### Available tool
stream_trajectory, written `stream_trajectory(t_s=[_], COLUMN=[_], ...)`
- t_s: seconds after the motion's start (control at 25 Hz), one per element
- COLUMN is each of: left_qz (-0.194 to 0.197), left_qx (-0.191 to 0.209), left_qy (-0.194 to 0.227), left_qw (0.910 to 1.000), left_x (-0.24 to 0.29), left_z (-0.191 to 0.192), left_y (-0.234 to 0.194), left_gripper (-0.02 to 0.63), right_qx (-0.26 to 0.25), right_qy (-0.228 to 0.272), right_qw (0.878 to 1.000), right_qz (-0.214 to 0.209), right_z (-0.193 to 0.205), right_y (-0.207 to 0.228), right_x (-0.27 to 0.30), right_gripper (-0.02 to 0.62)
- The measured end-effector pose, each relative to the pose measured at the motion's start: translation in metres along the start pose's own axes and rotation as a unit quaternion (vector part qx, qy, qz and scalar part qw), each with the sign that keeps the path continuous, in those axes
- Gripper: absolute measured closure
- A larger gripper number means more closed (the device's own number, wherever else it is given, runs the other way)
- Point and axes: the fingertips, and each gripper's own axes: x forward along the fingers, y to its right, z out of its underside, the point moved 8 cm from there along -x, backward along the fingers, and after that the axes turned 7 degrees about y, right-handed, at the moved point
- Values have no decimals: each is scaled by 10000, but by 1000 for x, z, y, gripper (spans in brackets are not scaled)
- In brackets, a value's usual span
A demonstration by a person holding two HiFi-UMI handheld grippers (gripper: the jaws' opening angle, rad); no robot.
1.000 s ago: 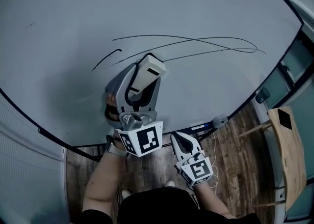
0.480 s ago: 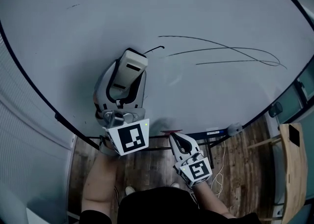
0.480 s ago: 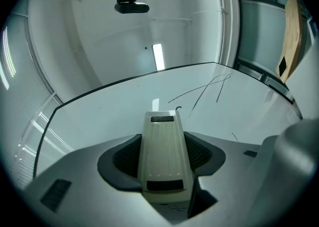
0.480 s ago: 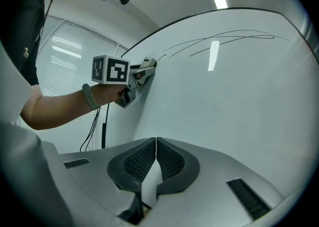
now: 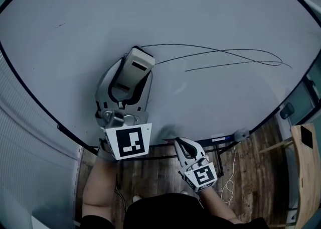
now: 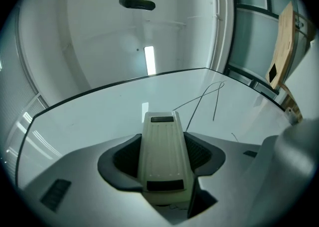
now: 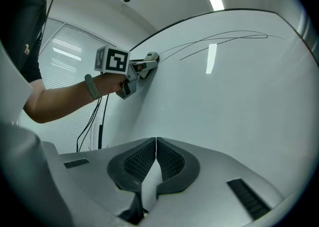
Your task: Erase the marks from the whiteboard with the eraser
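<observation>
- Two claws show on my feeds; the left claw (image 5: pixel 131 76) is clenched on the eraser (image 6: pixel 164 146), a pale ribbed block that sits lengthwise between its dark pads (image 6: pixel 124 159) and sticks out well past their tips.
- Beyond that claw's tips the eraser's far end lies against the whiteboard (image 5: pixel 215 12); the claw points up the board, and its marker cube (image 5: pixel 128 141) sits at its near end, by the board's lower edge.
- Just ahead of the left claw and off to its right run the marks (image 5: pixel 225 54); they are a few thin dark lines that cross one another and stretch toward the board's right edge; their left end sits right at the eraser's tip, though I cannot tell whether the two touch.
- My right claw (image 7: pixel 156 144) is pressed shut on nothing; its ribbed faces meet along a thin seam.
- It hangs lower than the left claw and to that claw's right, below the board's bottom edge, over a wooden floor (image 5: pixel 246 173); ahead of it the board rises; up to its left I see the left claw, gripped by a hand with a wristband (image 7: pixel 91 86).
</observation>
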Motion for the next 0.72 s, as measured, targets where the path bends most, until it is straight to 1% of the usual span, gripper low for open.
stream_trajectory(t_s=[0.08,0.2,0.36,0.48,0.6,0.72], left_qz=[36,3,-8,5,9,160], left_qx=[-44,0,76,188,206,310], left_qy=[156,322,533,534,502,491], left_qw=[9999,9995,9986,9984,9985,9982], left_x=[21,48,78,99,119,136], left_z=[-15,-37,-60,-77,-95,-111], left_y=[13,35,86,129,170,211], left_gripper=[342,342,342,342,344,344], right_qx=[-49,-98,-126,-197,-212,-215], right_qy=[79,162,171,151,41,-162], right_qw=[9999,9996,9985,9974,9955,9918], right_qz=[54,215,510,682,920,1249], right_z=[-4,-9,-13,-13,-14,-15], right_y=[14,37,73,104,134,166], right_x=[-8,-27,-60,-91,-127,-162], right_gripper=[563,563,563,563,563,563])
